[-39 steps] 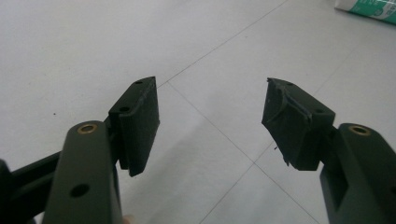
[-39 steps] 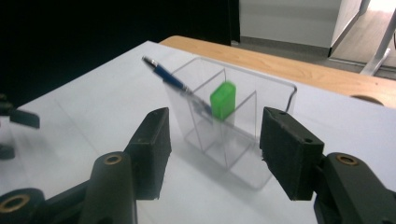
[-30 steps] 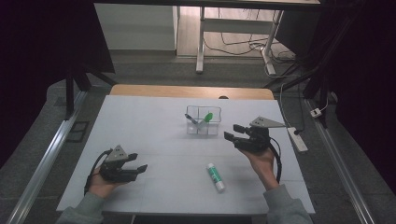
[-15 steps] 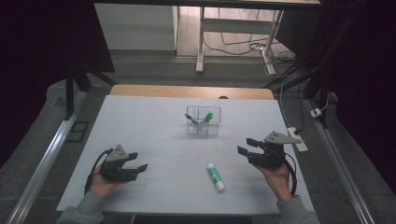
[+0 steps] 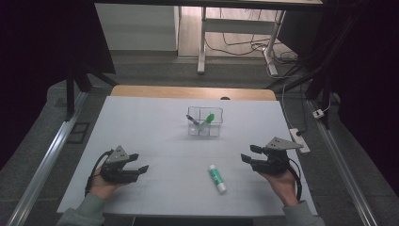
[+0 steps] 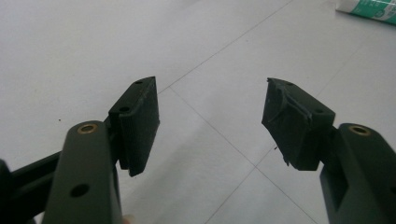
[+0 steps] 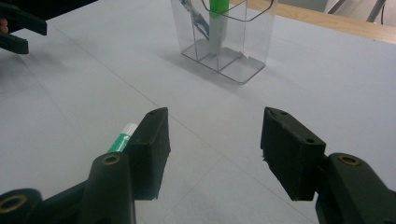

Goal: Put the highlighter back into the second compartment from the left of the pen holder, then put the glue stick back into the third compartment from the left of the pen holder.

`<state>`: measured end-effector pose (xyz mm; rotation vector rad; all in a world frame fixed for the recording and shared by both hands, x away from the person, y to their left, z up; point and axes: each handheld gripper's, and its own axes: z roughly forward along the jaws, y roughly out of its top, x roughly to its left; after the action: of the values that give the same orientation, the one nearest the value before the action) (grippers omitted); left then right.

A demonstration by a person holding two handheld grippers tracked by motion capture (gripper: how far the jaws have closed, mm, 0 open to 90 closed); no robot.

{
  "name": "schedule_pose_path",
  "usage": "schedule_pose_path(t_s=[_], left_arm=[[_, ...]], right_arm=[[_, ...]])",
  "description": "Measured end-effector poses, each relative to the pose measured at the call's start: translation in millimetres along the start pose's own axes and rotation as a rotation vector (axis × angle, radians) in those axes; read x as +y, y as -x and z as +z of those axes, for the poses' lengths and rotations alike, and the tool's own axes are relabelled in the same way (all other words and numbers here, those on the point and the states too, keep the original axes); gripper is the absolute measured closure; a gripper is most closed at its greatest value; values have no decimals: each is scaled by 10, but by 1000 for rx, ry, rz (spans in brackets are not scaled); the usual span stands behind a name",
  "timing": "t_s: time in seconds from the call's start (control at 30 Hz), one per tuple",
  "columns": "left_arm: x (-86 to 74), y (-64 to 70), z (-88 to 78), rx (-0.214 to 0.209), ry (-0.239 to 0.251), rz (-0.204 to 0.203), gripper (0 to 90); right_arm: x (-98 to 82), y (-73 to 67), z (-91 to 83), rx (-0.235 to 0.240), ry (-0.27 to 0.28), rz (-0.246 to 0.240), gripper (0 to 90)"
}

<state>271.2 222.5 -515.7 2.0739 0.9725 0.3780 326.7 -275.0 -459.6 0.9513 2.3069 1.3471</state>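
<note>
On the white table (image 5: 155, 127) a green-and-white glue stick (image 5: 217, 178) lies flat near the front edge, between the two hands and somewhat nearer the right one, touched by neither gripper. The right gripper (image 5: 250, 155) sits low over the table just to the right of the stick, its jaws parted wide with bare tabletop between them; in the right gripper view the stick's white cap end (image 7: 122, 138) peeks out from behind the left-hand jaw, outside the gap. The left gripper (image 5: 140, 162) rests at the table's front left, well apart from the stick, jaws likewise spread and holding nothing (in its own view the stick (image 6: 369, 10) is a scrap at the top right corner). Farther back, about mid-table, stands a clear plastic organizer (image 5: 204, 128) with compartments; a green marker (image 5: 209, 118) and a darker pen (image 5: 193, 120) lean inside it. Which compartment each one occupies is hard to tell
</note>
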Motion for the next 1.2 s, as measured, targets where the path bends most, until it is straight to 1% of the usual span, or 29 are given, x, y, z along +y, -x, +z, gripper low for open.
schedule_pose_path(t_s=[0.2,0.4,0.6,0.8,0.93,0.97,1.1,1.2], left_arm=[[1,0,-3,2,1,0,355],[4,2,-9,4,3,1,355],[4,5,-7,4,3,3,354],[5,7,-6,4,2,4,354],[5,12,-16,7,5,4,354],[5,10,-18,7,6,4,354],[6,7,-21,7,7,4,352],[6,11,-17,7,5,5,351]], right_arm=[[14,-31,5,10,-16,-6,420],[14,-48,26,20,-39,0,418],[32,-121,85,43,-73,-5,417],[54,-217,146,61,-121,-35,410],[62,-284,200,82,-152,-51,410],[63,-303,215,89,-162,-51,410],[77,-384,262,101,-204,-75,408],[86,-436,293,114,-220,-86,408]])
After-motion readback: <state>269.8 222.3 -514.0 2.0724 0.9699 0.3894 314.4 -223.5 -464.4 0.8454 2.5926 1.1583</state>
